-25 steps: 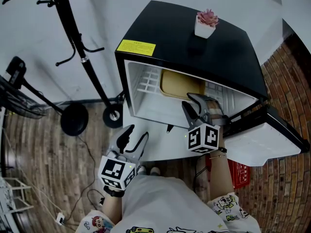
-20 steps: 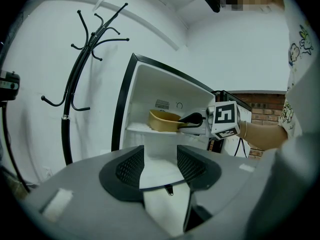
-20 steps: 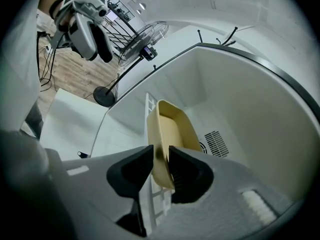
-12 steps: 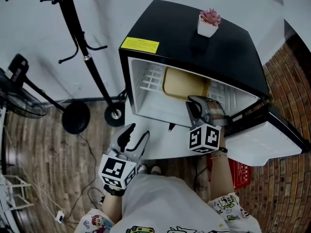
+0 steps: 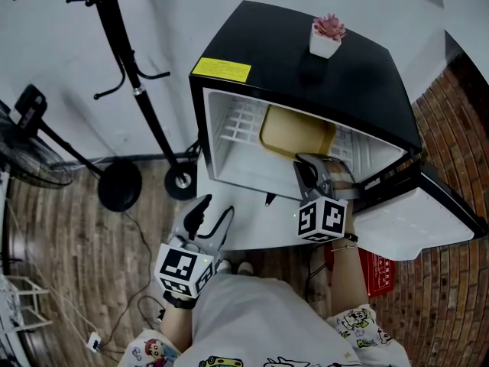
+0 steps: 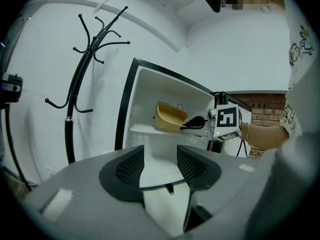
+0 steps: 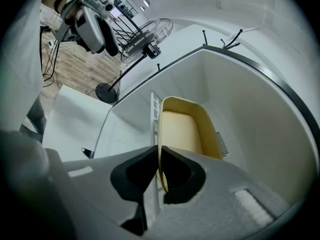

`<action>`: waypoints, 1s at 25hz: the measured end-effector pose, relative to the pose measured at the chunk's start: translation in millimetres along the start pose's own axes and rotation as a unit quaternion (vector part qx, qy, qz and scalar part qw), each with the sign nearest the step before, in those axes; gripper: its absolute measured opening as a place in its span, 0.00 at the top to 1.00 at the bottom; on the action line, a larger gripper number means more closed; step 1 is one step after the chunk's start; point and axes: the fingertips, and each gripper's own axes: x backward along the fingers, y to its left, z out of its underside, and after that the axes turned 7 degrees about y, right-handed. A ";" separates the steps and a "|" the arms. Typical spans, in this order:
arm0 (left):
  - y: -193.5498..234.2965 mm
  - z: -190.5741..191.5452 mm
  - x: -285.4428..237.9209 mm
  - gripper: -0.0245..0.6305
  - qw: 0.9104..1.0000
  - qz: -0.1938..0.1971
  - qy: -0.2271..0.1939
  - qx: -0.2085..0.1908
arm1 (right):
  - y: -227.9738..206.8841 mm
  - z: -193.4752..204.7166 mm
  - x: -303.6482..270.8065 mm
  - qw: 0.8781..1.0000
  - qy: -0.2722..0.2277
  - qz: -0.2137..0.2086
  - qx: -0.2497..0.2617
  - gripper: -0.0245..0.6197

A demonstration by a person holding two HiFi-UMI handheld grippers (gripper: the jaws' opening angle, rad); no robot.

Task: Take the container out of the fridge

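So from the head view, the cartoon print on the sleeves was cut off at the bottom edge and we couldn't make much of it. The left gripper (image 5: 213,215) sat closest in, low in front of the fridge. Its own view showed the jaws well apart with nothing between them, so it had hold of nothing.

Further in, the right gripper (image 5: 311,165) reached into the open compartment. Its jaws had just been closing and were nearly together, pinched on the thin near wall of the tan rectangular plastic container (image 7: 182,134). The pads covered that bit of rim, and in the head view the gripper body hid the container's near end too. The container (image 5: 294,132) was inside the fridge on the white wire shelf (image 5: 238,127), towards the right of it.

The black mini fridge with the white inside (image 5: 359,82) stood with its door (image 5: 412,222) swung open to the right, and from above we couldn't see anything below the shelf. A red thing (image 5: 375,271) under the door was mostly hidden, and its white print was unreadable for us.

The yellow rectangular sticker (image 5: 221,69) on the fridge's top front corner had writing, but it was way too small to read. Behind it stood a small white pot with a pink plant (image 5: 325,37). Off to the left were the black coat stand (image 5: 130,75) and a fan (image 5: 23,155) chopped by the frame edge.
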 end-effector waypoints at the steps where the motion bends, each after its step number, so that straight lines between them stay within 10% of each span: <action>1: -0.1 -0.1 0.8 0.65 1.000 -0.001 -0.001 0.000 | 0.2 -0.5 1.2 1.000 -0.001 0.001 0.000 0.94; 25: -17.2 7.9 37.2 0.67 1.000 0.002 -0.001 -0.012 | 16.6 -19.2 61.6 0.999 -0.022 0.012 -0.026 0.94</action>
